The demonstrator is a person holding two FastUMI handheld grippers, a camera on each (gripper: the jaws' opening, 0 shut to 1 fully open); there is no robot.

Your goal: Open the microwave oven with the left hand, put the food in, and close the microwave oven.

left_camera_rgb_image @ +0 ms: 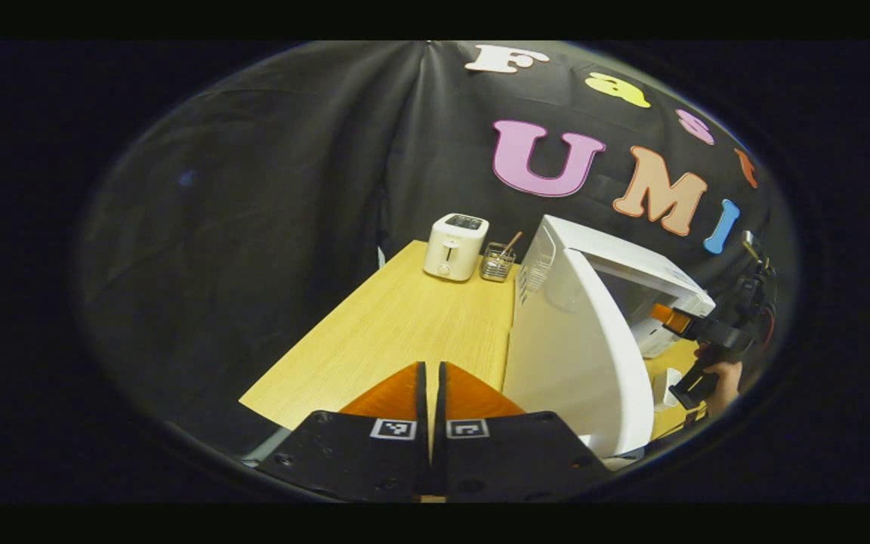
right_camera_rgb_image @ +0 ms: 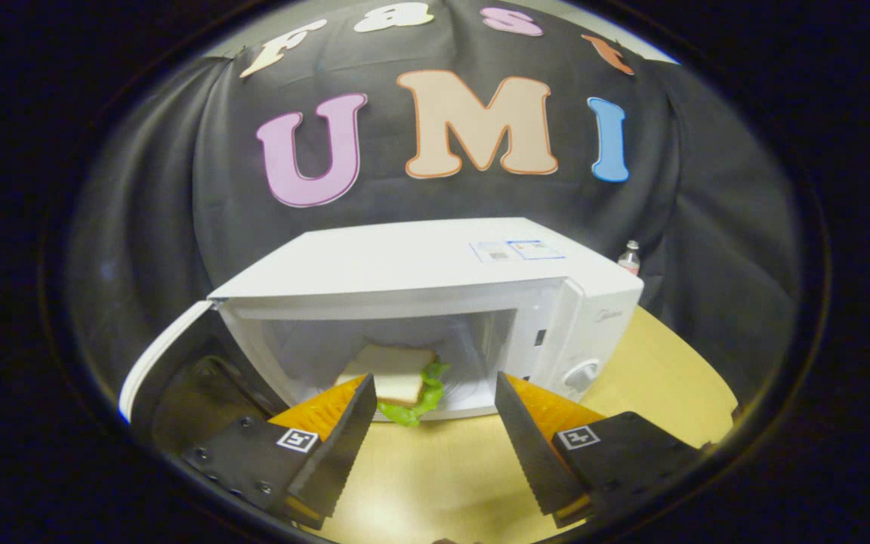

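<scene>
- Judging the sandwich (right_camera_rgb_image: 393, 374) soft and loose inside the microwave (right_camera_rgb_image: 435, 302), we'd leave it.
- Left gripper (left_camera_rgb_image: 430, 378) fingers pressed together; right gripper (right_camera_rgb_image: 431, 404) spread; push the stiff door (left_camera_rgb_image: 593, 355) by its outer edge.

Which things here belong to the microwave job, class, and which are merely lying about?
Job:
microwave oven
its open door
sandwich in the doorway
left hand-held gripper
right hand-held gripper

Lying about:
toaster
wire holder
bottle
</scene>
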